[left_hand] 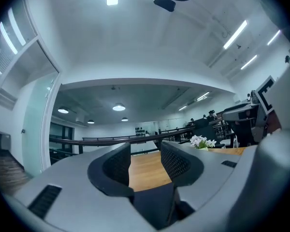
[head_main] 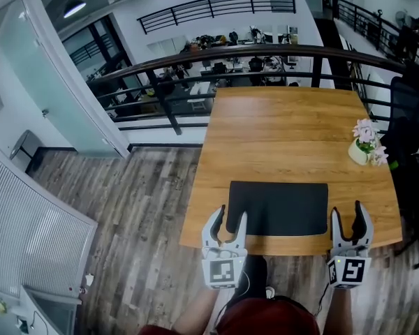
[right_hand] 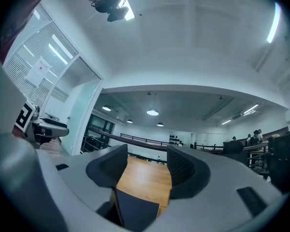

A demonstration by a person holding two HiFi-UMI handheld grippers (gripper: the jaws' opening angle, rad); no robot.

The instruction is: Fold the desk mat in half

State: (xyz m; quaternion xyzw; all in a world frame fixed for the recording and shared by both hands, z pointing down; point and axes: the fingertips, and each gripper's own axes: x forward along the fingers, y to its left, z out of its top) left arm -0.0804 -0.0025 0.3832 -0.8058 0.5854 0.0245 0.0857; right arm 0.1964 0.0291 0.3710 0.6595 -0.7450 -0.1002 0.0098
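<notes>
The black desk mat (head_main: 278, 208) lies flat on the wooden table (head_main: 286, 135), close to the front edge. My left gripper (head_main: 229, 215) is open at the mat's near-left corner, one finger on each side of the left edge. My right gripper (head_main: 348, 211) is open just right of the near-right corner, clear of the mat. In the left gripper view the open jaws of the left gripper (left_hand: 145, 151) frame bare wood, with the desk mat (left_hand: 154, 202) dark below them. In the right gripper view the desk mat (right_hand: 135, 211) shows low under the open right gripper (right_hand: 146, 153).
A small pot of pale pink flowers (head_main: 366, 144) stands near the table's right edge. A black chair (head_main: 412, 110) is beside the table on the right. A dark railing (head_main: 265, 53) runs behind the far edge. Wood-plank floor (head_main: 126, 208) lies to the left.
</notes>
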